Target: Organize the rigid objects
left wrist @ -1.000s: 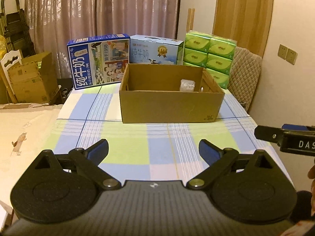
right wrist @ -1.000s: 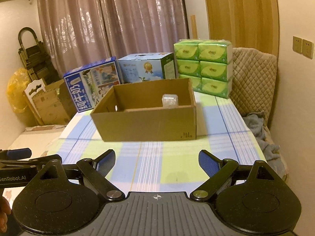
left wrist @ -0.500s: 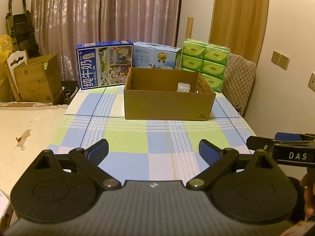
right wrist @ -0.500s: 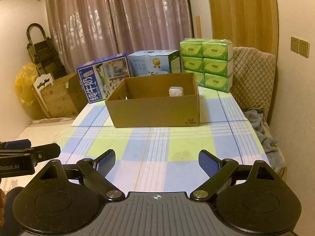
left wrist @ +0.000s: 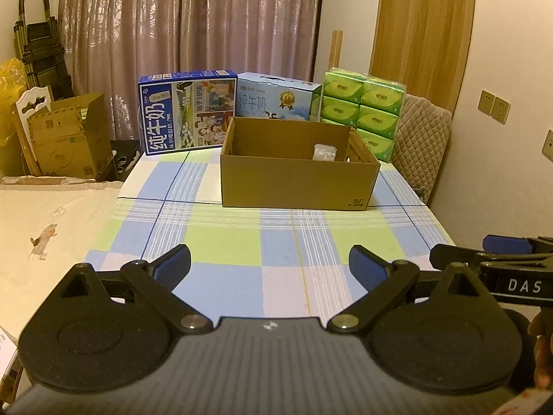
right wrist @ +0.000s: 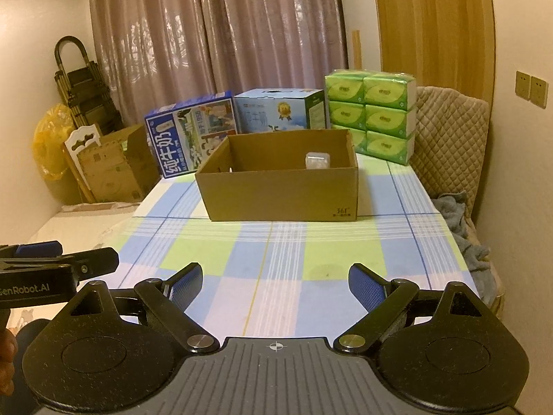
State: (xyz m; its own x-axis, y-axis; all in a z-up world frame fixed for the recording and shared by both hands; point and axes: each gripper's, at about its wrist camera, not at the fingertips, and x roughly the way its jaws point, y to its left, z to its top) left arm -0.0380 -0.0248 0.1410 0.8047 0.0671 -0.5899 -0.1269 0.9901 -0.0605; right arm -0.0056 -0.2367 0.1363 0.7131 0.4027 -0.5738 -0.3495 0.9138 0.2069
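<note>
1. Your cardboard box (left wrist: 300,181) sits open-topped on the checked counter (left wrist: 276,249), with a small clear item (left wrist: 325,152) inside near its far right corner (too blurred to identify).
2. Behind the box stand a dark blue milk carton (left wrist: 186,117), a light blue carton (left wrist: 276,100) and stacked green tissue packs (left wrist: 363,110).
3. Your left gripper (left wrist: 269,268) hovers wide open and empty, well short of the box.
4. Your right gripper (right wrist: 275,282) is likewise spread and holding nothing, level beside the left.
</note>
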